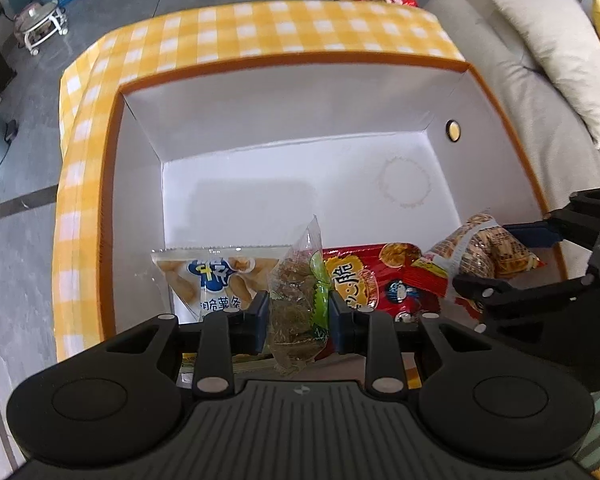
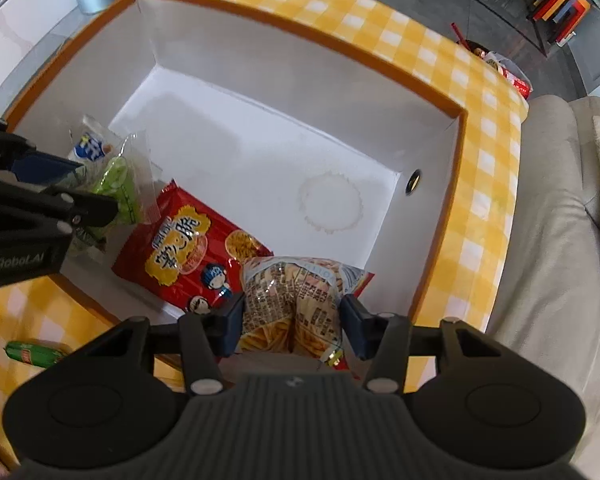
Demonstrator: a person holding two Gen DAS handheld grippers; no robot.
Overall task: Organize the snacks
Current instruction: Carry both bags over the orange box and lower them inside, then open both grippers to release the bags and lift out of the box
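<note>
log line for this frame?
left gripper: shut on green-label packet | right gripper: shut on fries bag | both over box

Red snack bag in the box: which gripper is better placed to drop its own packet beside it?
Probably right: the right gripper holds the fries packet over the bare box floor.

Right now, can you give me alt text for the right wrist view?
The right gripper is shut on a bag of fries over the near edge of a white box with a yellow checked rim. A red snack bag lies inside, and the left gripper holds a clear packet at left.
</note>
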